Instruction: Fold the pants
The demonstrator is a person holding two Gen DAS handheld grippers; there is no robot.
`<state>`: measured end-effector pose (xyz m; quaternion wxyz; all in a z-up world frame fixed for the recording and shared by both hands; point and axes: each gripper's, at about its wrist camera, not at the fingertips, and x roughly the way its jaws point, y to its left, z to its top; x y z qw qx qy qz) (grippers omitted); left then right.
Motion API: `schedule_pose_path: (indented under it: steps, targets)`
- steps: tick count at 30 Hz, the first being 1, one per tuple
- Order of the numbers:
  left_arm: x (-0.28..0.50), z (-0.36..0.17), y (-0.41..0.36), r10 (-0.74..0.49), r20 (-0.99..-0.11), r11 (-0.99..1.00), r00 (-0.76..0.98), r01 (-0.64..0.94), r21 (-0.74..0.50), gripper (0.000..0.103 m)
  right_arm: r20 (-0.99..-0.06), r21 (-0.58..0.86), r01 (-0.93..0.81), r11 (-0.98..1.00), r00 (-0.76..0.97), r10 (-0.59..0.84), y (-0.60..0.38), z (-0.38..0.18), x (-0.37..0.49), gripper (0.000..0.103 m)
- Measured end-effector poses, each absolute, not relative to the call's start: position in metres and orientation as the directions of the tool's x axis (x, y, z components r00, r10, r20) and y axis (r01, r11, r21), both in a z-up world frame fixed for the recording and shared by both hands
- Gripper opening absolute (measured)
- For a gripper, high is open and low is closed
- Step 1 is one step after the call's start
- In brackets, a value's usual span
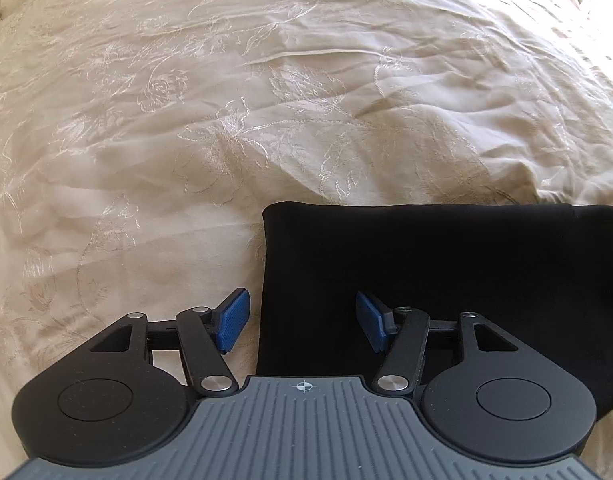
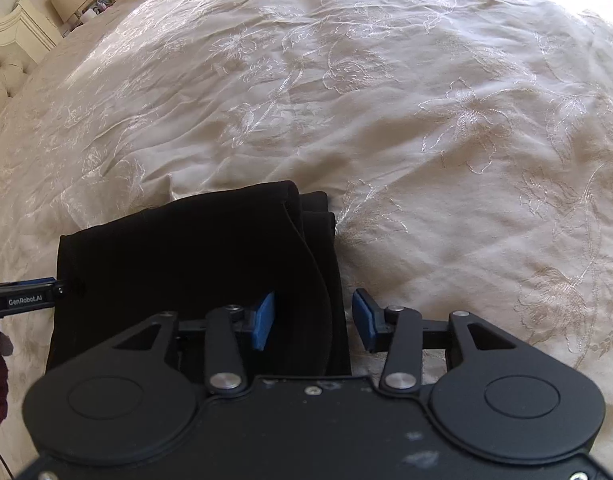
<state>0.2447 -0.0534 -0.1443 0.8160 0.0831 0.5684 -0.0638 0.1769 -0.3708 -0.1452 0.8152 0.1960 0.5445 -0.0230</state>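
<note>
Left wrist view: our left tool point(image 1: 302, 322) hangs wide open and empty, straddling the left edge of the folded black pants point(image 1: 446, 280), which fill the lower right on the bed point(image 1: 186, 120).

Right wrist view: our right tool point(image 2: 313, 320), also open and empty, straddles the pants' point(image 2: 186, 260) layered right edge at lower centre; their long axis runs left to right between both tools.

black gripper point(image 2: 312, 316), blue pads point(image 2: 264, 320), silver screws, "genrobot.ai" lettering.

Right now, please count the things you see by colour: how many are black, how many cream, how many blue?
Black: 3, the folded pants, left gripper body, right gripper body
Cream: 1, the bedspread
Blue: 4, the finger pads
Total: 8
</note>
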Motion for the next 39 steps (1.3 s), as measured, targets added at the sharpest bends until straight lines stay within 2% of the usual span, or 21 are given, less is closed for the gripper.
schedule_pose_path:
  steps: [3,9,22,28,32,36,39]
  targets:
    - [0.242,-0.147,-0.047,-0.021,-0.938,0.983,0.346,0.179,0.044,0.067,-0.888,0.340,0.258,0.905,0.405,0.218,-0.374,-0.154,0.181,0.053]
    - [0.242,-0.153,-0.033,-0.079,-0.948,0.991,0.307,0.123,-0.043,0.074,-0.862,0.426,0.272,0.863,0.410,0.297,-0.379,-0.170,0.190,0.062]
    - [0.240,-0.148,-0.032,-0.068,-0.950,0.994,0.306,0.098,-0.040,0.075,-0.858,0.416,0.225,0.881,0.418,0.298,-0.369,-0.172,0.190,0.073]
    - [0.226,-0.149,-0.029,-0.130,-0.950,0.986,0.285,0.134,-0.095,0.076,-0.858,0.415,0.215,0.884,0.415,0.302,-0.368,-0.173,0.191,0.076]
    - [0.226,-0.153,-0.026,-0.137,-0.950,0.986,0.280,0.127,-0.104,0.084,-0.860,0.407,0.194,0.893,0.412,0.302,-0.365,-0.173,0.192,0.078]
    - [0.236,-0.160,-0.028,-0.162,-0.953,0.983,0.256,0.132,-0.131,0.097,-0.859,0.403,0.188,0.896,0.416,0.299,-0.364,-0.174,0.192,0.080]
    - [0.242,-0.165,-0.034,-0.167,-0.958,0.981,0.233,0.140,-0.137,0.099,-0.858,0.401,0.183,0.898,0.420,0.297,-0.364,-0.174,0.191,0.080]
